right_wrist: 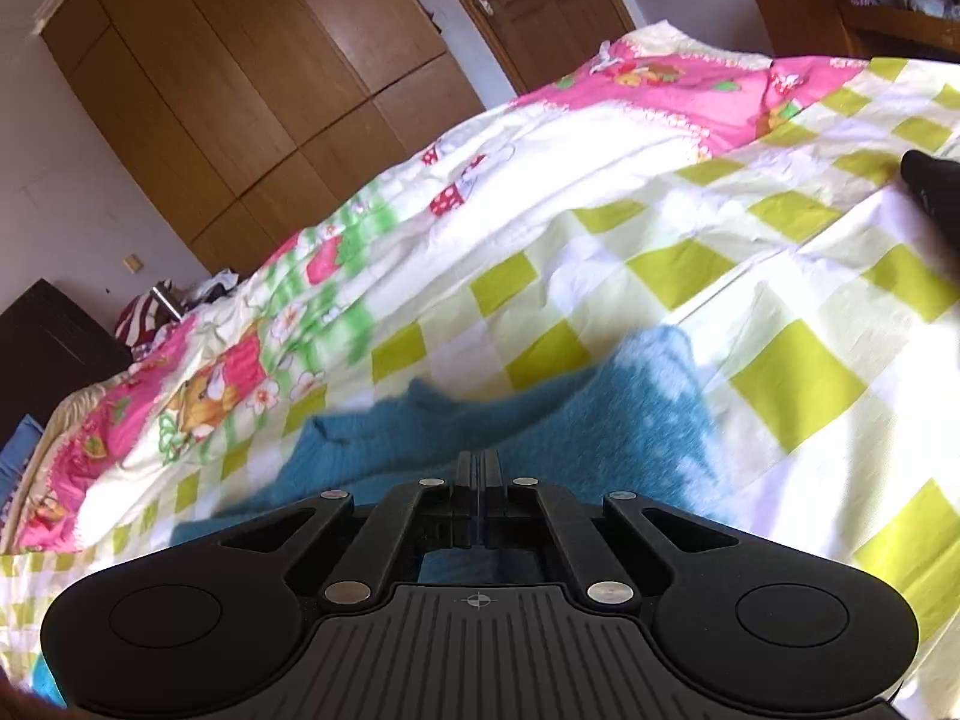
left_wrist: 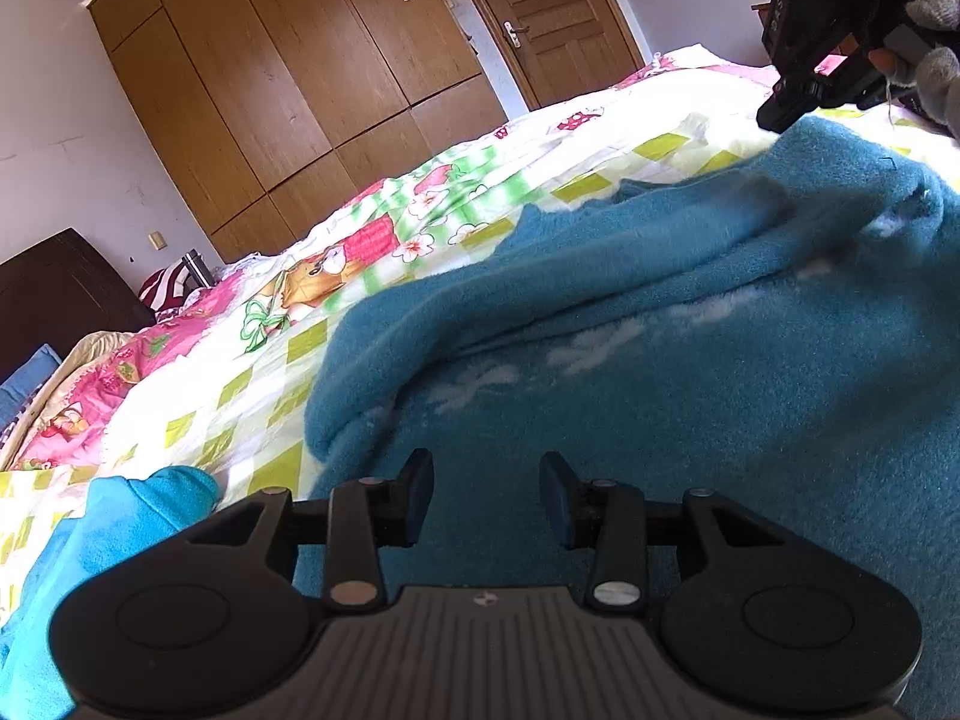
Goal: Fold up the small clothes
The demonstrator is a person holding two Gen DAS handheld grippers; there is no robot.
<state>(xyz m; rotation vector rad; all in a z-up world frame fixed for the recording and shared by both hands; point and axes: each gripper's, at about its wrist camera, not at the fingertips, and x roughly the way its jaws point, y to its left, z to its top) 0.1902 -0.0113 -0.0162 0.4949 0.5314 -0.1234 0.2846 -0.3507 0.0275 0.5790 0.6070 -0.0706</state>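
Observation:
A teal fleece garment (left_wrist: 660, 390) lies spread on the patchwork quilt (left_wrist: 420, 222), with a fold running across its far half. My left gripper (left_wrist: 486, 492) hovers open just above its near part, and nothing sits between the fingers. At the far right corner of the garment, my right gripper (left_wrist: 780, 114) is held by a grey-gloved hand (left_wrist: 936, 30). In the right wrist view that gripper (right_wrist: 480, 468) is shut, with the teal fabric (right_wrist: 600, 432) bunched and blurred around its tips, so it appears to pinch the garment's edge.
A lighter blue piece of cloth (left_wrist: 138, 516) lies at the near left. Behind the bed stand a wooden wardrobe (left_wrist: 270, 90) and a door (left_wrist: 552, 18). A dark cabinet (left_wrist: 60, 288) is at the left. A dark shape (right_wrist: 930, 180) intrudes at the right edge.

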